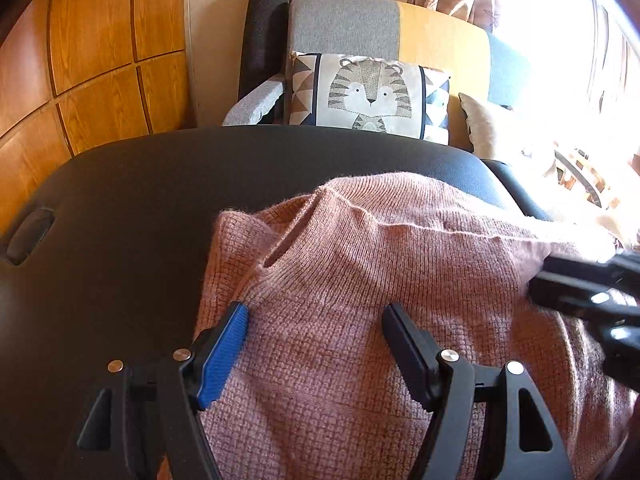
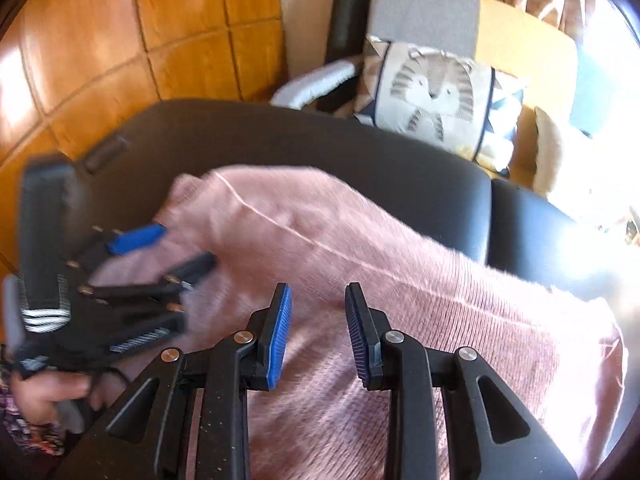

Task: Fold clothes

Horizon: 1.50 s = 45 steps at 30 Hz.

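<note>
- Sweater [image 1: 360,280] lies spread on the near right of the black table [image 1: 140,200], mid-fold
- Left gripper [image 1: 314,316] gapes wide over it, gripping nothing
- Right gripper [image 2: 318,300], narrowly parted, empty, must next pinch an edge

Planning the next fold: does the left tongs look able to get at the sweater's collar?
Probably yes. The left tongs stands open over the pink sweater, and the collar lies just ahead with nothing between.

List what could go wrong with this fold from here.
1. Both grippers, left and right, stand open over the pink sweater with nothing pinched, so a closing may catch too little knit.
2. The sweater's right side hangs past the black table edge and may slide off.
</note>
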Tool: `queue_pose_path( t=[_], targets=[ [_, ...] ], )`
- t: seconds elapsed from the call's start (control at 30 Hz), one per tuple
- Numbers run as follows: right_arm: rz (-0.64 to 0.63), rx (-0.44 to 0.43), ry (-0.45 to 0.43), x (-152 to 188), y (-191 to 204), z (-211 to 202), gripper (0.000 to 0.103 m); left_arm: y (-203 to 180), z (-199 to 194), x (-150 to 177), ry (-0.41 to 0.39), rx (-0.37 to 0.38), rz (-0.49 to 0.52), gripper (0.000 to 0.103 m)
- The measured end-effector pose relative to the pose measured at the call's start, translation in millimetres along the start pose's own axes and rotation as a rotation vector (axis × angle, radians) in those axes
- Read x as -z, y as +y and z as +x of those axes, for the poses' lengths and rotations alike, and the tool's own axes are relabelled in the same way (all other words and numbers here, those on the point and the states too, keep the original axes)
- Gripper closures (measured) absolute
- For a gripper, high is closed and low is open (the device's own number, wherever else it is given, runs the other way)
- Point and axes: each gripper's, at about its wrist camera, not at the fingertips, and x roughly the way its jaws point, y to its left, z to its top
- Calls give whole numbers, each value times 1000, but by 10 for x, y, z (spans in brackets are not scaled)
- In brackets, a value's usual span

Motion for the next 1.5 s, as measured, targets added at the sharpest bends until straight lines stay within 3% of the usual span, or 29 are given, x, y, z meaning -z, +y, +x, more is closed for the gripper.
queue_pose_path(
  t=[0.1, 0.23, 0.37, 0.5, 0.6, 0.73, 0.8, 0.87, 0.97, 1.1, 1.17, 1.27, 1.3, 1.4, 1.5],
  targets=[
    [59, -19, -7, 27, -105, 86, 72, -26, -16, -33, 17, -15, 21, 31],
    [37, -6, -24, 37, -77, 102, 72, -85, -87, -123, 27, -40, 55, 32],
    [36, -10, -60, 69, -57, 155, 71, -152, -155, -274, -13, -24, 59, 32],
    [25, -2, -91, 93, -37, 171, 71, -257, 122, -439, 19, -122, 146, 32],
    [13, 1, -117, 134, -23, 148, 70, -67, 335, -433, 68, -119, 82, 29],
    [51, -56, -127, 125, -109, 98, 69, 320, 301, -318, 76, -24, -136, 23],
    [79, -96, -125, 104, -171, 9, 69, 404, 256, -311, 86, 12, -171, 24],
    [109, -115, -186, 109, -233, -232, 69, 468, 175, -315, 81, 15, -186, 26],
    [113, -45, -215, 171, -391, -557, 69, 388, -81, -338, 12, 7, -151, 28],
    [159, 110, -159, 362, -865, -668, 69, 51, -265, -431, -71, -12, -20, 28],
    [217, 158, -134, 459, -1178, -620, 69, -114, -186, -450, -66, -61, 86, 28],
    [281, 219, -98, 584, -1590, -548, 69, -227, 109, -416, 9, -173, 188, 28],
    [294, 239, -83, 622, -1723, -505, 69, -213, 198, -411, 35, -192, 192, 26],
    [330, 280, -43, 741, -2031, -427, 69, -56, 187, -440, 32, -139, 105, 23],
    [437, 259, -69, 918, -2358, -461, 68, 99, 216, -456, 52, -84, 16, 15]
  ],
)
